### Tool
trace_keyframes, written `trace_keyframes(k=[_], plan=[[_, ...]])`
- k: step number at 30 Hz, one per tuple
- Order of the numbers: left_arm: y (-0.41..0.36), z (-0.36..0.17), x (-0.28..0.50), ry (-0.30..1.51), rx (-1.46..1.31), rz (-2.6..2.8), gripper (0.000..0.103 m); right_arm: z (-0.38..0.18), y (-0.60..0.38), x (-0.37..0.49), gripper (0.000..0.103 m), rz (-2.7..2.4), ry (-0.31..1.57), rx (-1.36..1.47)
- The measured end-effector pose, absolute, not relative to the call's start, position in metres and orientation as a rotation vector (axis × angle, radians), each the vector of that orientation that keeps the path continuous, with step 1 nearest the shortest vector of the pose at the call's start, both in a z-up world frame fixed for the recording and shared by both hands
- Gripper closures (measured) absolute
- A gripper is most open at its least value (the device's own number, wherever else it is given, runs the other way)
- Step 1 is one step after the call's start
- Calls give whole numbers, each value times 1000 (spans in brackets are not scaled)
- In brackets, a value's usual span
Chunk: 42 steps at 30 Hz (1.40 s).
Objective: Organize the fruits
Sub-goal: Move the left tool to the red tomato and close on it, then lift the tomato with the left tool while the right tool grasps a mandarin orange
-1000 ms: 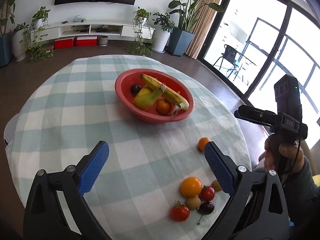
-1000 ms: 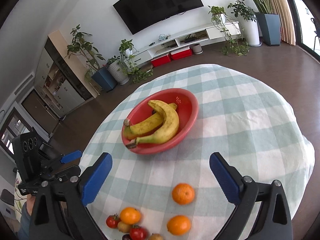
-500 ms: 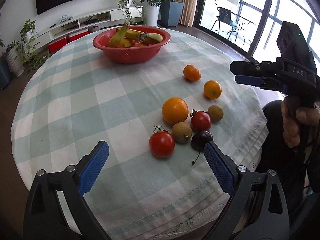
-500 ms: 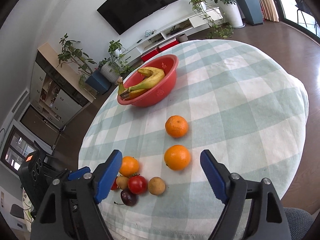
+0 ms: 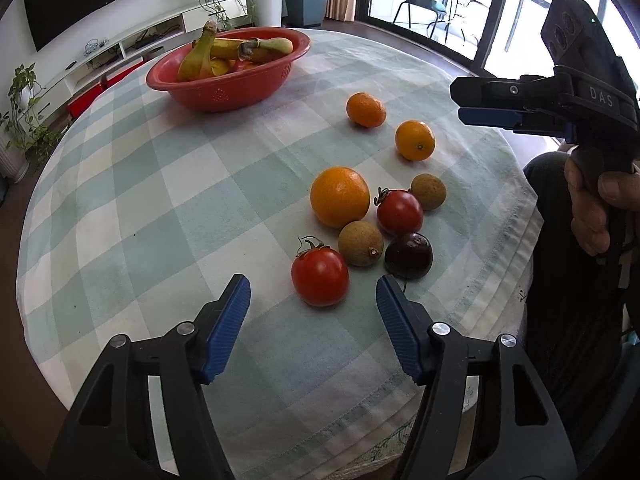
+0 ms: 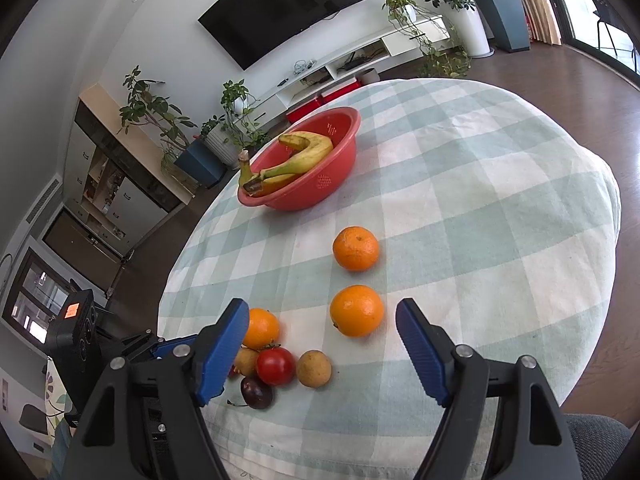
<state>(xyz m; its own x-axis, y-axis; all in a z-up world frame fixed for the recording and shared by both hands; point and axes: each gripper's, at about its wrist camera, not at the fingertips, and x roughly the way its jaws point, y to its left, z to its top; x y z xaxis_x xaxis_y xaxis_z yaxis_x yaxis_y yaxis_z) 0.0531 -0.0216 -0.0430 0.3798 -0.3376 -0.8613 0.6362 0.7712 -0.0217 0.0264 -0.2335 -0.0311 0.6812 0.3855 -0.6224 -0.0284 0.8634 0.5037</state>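
A red bowl point(image 5: 224, 92) with bananas point(image 5: 224, 50) stands at the far side of the round checked table; it also shows in the right wrist view point(image 6: 320, 184). Loose fruit lies near the front edge: a big orange point(image 5: 340, 196), two tomatoes point(image 5: 320, 276) point(image 5: 400, 212), two brown longans point(image 5: 360, 243), a dark plum point(image 5: 409, 255) and two small oranges point(image 5: 366, 109) point(image 5: 415, 140). My left gripper point(image 5: 312, 300) is open, its jaws just short of the near tomato. My right gripper point(image 6: 320, 322) is open and empty, low over the near small orange point(image 6: 356, 310).
The checked tablecloth point(image 5: 160, 184) hangs over the table's front edge point(image 5: 360, 432). The right gripper point(image 5: 532, 108) and the hand holding it show at the right in the left wrist view. A TV, shelf and potted plants stand beyond the table.
Both grippers have dropped lower and closer to the loose fruit. The left now frames the near tomato and the right sits over the near small orange. Both stay open.
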Motion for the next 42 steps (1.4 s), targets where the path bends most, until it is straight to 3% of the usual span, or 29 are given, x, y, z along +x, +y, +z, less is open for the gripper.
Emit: trace_keyframes(k=[2,4,6,18,22,37,42], plan=[[-24,-46,56,1010,347,-648,42,-31,-233,26,26,243,797,484],[-27,-49,59,1025,350,-655,54,-31,-233,25,28,248,800,477],[-29,-52,61,1029,353,-663,58,-30,-232,25,28,249,801,474],[-31,-62,65,1034,345,-663,63,-30,-229,25,31,253,808,464],[-31,-62,67,1029,337,-659,71,-30,-227,24,32,256,812,458],[-19,-59,62,1018,277,-630,73,-29,-228,27,36,242,836,454],[-6,-51,62,990,215,-592,73,-25,-227,34,38,179,914,332]])
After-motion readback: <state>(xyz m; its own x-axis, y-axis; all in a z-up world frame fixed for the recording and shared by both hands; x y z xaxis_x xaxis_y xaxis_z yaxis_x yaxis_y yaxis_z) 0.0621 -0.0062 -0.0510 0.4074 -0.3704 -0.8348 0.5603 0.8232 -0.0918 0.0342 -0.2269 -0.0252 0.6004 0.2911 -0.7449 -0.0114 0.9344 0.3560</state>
